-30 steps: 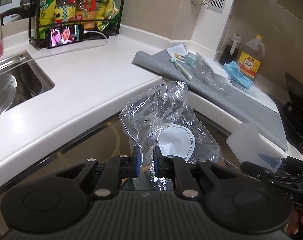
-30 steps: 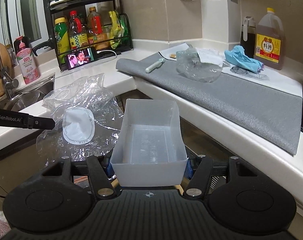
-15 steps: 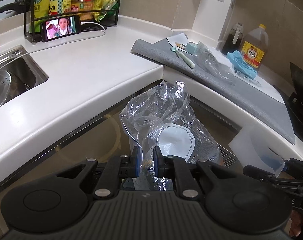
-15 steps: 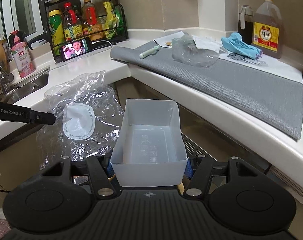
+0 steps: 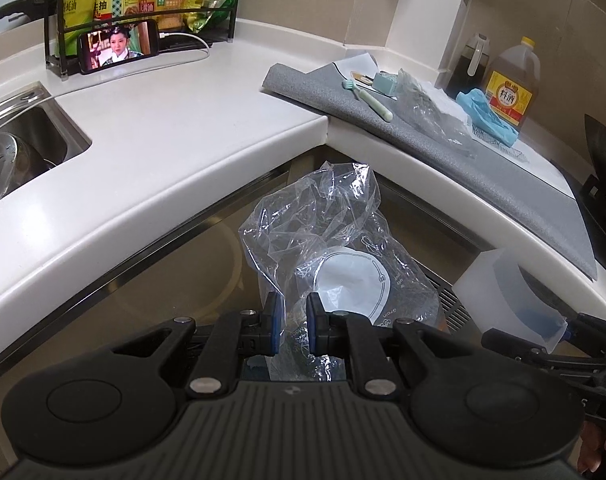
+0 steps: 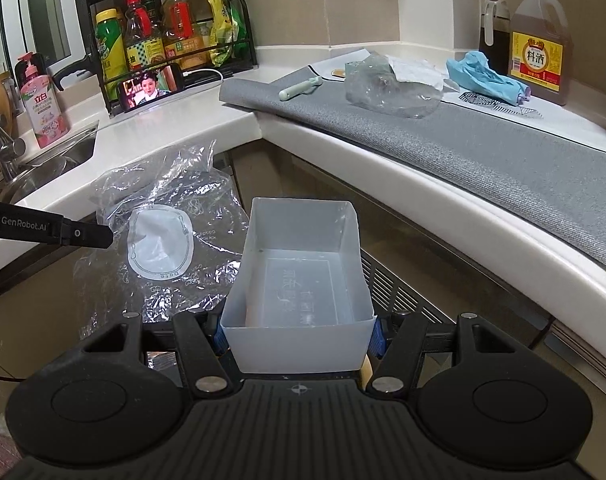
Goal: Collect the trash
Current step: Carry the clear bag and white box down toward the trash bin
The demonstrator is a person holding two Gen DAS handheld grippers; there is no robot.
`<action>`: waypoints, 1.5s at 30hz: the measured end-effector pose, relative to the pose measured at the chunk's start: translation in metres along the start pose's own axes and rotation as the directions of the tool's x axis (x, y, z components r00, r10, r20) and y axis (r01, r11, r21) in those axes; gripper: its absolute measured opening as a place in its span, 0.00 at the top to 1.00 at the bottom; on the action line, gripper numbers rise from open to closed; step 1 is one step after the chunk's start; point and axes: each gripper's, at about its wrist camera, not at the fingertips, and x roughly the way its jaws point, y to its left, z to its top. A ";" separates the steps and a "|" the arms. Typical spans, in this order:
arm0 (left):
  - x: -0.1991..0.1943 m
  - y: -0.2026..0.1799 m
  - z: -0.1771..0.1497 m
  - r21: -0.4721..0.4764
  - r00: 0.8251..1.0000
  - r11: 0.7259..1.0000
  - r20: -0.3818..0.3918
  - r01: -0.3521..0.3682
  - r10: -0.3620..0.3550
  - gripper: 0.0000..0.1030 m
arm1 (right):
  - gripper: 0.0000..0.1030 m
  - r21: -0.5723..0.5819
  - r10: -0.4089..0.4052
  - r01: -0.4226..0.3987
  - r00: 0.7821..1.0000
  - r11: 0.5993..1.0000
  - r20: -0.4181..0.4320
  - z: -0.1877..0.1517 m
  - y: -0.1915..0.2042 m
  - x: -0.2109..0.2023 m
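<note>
Left wrist: left gripper (image 5: pixel 291 326) fingers pinched on the clear plastic bag (image 5: pixel 327 256), which hangs off the worktop (image 5: pixel 175 148) edge. The white tub (image 5: pixel 511 292) sits low right of the bag, just beside it.

Right wrist: right gripper (image 6: pixel 297 338) fingers clamp the tub (image 6: pixel 299 276) by its side walls, open mouth up. The bag (image 6: pixel 163 236) lies left of the tub, apparently touching. Likely next: bag moves right, into the tub.

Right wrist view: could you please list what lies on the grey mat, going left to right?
Pale green handled brush → crumpled clear plastic bag → torn white paper → light blue cloth, which lies on the white patterned sheet at the grey mat's far edge.
</note>
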 end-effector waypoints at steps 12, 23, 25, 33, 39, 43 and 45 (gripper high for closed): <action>0.002 0.001 0.000 -0.003 1.000 1.000 -0.004 -0.004 0.004 0.86 | 0.38 -0.004 0.002 -0.002 1.000 1.000 -0.007 0.000 0.002 0.001; 0.002 0.000 -0.001 -0.001 1.000 1.000 -0.003 -0.004 0.004 0.86 | 0.38 -0.004 0.003 -0.003 1.000 1.000 -0.010 -0.001 0.002 0.002; 0.001 0.000 -0.001 -0.001 1.000 1.000 -0.002 -0.004 0.004 0.86 | 0.38 -0.004 0.003 -0.003 1.000 1.000 -0.010 -0.001 0.002 0.002; 0.002 0.000 -0.001 -0.001 1.000 1.000 -0.005 -0.005 0.005 0.86 | 0.38 -0.004 0.005 -0.005 1.000 1.000 -0.014 -0.002 0.003 0.003; 0.003 0.001 -0.001 0.000 1.000 1.000 -0.009 -0.008 0.008 0.86 | 0.38 -0.004 0.007 -0.008 1.000 1.000 -0.022 -0.003 0.004 0.005; 0.009 0.001 -0.002 0.006 1.000 1.000 -0.021 -0.019 0.019 0.86 | 0.38 -0.005 0.008 -0.008 0.999 1.000 -0.033 -0.003 0.003 0.008; 0.015 0.003 -0.003 0.007 0.999 1.000 -0.034 -0.026 0.026 0.86 | 0.38 -0.010 0.009 -0.009 0.999 1.000 -0.040 -0.004 0.003 0.012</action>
